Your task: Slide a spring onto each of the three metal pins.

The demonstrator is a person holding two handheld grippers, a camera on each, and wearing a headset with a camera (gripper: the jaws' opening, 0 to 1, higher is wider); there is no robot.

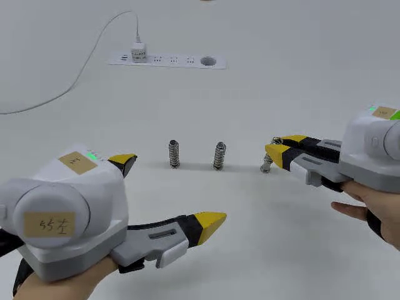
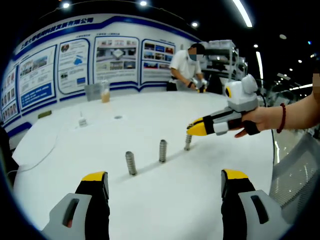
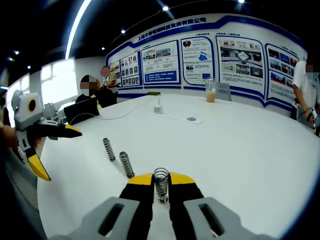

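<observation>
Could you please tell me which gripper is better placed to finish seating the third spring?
Probably the right gripper: its jaws are closed around the third spring at the row's end. The left gripper is open and apart from the springs.

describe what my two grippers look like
The left gripper and right gripper match: rounded white bodies, grey jaw arms turning black, then pointed yellow tips. Each carries a tan tape label and a green light on top; the left has a second, handwritten label. A dark bead bracelet circles the right wrist.
</observation>
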